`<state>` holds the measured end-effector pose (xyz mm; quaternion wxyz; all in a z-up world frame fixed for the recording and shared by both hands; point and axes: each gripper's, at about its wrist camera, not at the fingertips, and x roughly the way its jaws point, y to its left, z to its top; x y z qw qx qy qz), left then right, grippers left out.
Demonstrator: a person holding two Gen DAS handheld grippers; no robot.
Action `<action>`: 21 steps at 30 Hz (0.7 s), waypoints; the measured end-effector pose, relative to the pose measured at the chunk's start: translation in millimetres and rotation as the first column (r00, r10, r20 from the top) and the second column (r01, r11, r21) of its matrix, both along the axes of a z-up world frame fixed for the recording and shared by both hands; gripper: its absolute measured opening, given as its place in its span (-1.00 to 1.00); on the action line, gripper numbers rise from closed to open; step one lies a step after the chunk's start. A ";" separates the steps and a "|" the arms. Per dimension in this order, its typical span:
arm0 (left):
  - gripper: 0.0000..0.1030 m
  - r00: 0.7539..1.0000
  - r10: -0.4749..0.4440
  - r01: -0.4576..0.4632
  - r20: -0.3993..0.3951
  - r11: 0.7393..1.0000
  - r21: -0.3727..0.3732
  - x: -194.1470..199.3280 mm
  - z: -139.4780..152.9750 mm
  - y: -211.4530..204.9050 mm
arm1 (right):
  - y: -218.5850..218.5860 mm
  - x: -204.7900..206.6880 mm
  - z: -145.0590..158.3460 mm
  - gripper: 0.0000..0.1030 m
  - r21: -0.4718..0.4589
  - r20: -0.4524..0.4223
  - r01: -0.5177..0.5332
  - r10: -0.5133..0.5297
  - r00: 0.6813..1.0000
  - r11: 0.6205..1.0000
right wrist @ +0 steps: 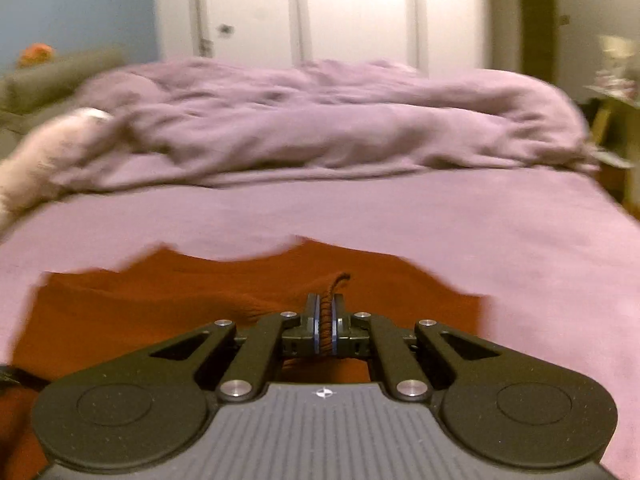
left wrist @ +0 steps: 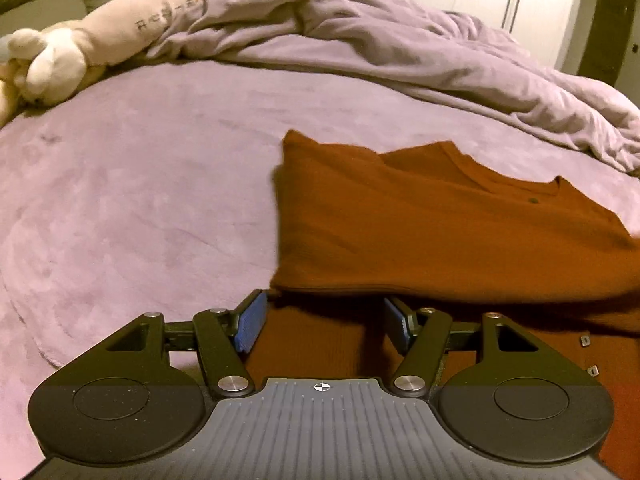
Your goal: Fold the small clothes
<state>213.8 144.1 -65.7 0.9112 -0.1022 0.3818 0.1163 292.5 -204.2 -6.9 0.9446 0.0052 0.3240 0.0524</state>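
A rust-orange knit top (left wrist: 420, 224) lies on the purple bed cover (left wrist: 140, 200), partly folded over itself, with its button placket toward the right. My left gripper (left wrist: 324, 316) is open, its blue pads either side of the garment's near folded edge, holding nothing. In the right wrist view the same top (right wrist: 160, 304) spreads below the gripper. My right gripper (right wrist: 327, 320) is shut on a pinched edge of the top, which sticks up between the pads.
A crumpled purple duvet (left wrist: 400, 48) is heaped across the far side of the bed. A cream plush toy (left wrist: 80, 48) lies at the far left. White wardrobe doors (right wrist: 320, 12) stand behind the bed.
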 end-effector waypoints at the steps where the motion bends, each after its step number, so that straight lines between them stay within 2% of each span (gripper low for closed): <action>1: 0.37 1.000 -0.003 0.003 0.000 1.000 0.004 0.4 0.2 -3.5 | -10.8 2.0 -5.5 -0.93 -0.005 -0.022 0.025 -0.025 0.999 1.000; 2: 0.37 1.000 -0.007 0.007 -0.003 1.000 0.003 1.0 0.3 -6.3 | -20.9 4.3 -12.4 -1.00 -0.008 -0.047 0.050 -0.050 0.998 0.999; 4: 0.38 1.000 -0.014 0.014 -0.008 1.000 -0.012 0.6 -0.1 -10.0 | -35.9 6.4 -25.2 -1.00 -0.048 -0.077 0.090 -0.094 0.993 0.995; 5: 0.39 1.000 -0.018 0.018 -0.009 1.000 -0.013 0.0 -0.2 -11.5 | -43.6 7.9 -29.5 -1.00 -0.034 -0.101 0.101 -0.104 0.989 0.994; 7: 0.39 1.000 -0.020 0.020 -0.018 1.000 0.003 -0.3 -0.7 -13.6 | -57.7 8.8 -34.1 -0.98 0.064 -0.155 0.123 -0.112 0.982 0.990; 9: 0.39 1.000 -0.017 0.017 -0.023 1.000 -0.002 -1.9 1.2 -12.9 | -70.9 6.9 -35.0 -0.97 0.192 -0.171 0.156 -0.124 0.978 0.969; 10: 0.39 1.000 -0.015 0.014 -0.020 1.000 -0.009 -3.4 3.3 -12.0 | -72.4 7.5 -34.5 -0.91 0.234 -0.178 0.156 -0.116 0.977 0.960; 12: 0.39 1.000 -0.015 0.015 -0.013 1.000 -0.018 -7.4 7.2 -10.3 | -73.5 5.9 -35.4 -0.59 0.308 -0.187 0.131 -0.075 0.980 0.942; 13: 0.41 1.000 -0.015 0.015 -0.007 1.000 -0.014 -10.0 9.6 -9.5 | -72.8 5.1 -35.9 -0.33 0.331 -0.191 0.114 -0.052 0.980 0.937; 14: 0.44 1.000 -0.016 0.016 -0.001 1.000 -0.007 -11.8 11.7 -9.0 | -71.6 3.6 -35.8 -0.25 0.341 -0.183 0.100 -0.039 0.982 0.935; 16: 0.49 1.000 -0.015 0.015 0.009 1.000 0.006 -14.9 14.8 -7.7 | -63.1 1.1 -34.8 -0.14 0.331 -0.171 0.070 -0.013 0.985 0.941; 19: 0.50 1.000 -0.005 0.005 0.006 1.000 0.008 -14.6 16.4 -5.4 | -50.5 8.3 -41.3 -0.13 0.328 -0.205 0.044 0.026 0.978 0.944; 21: 0.50 1.000 -0.005 0.005 0.003 1.000 -0.001 -14.2 17.4 -4.5 | -36.0 9.3 -44.5 -0.11 0.278 -0.213 0.017 0.044 0.976 0.961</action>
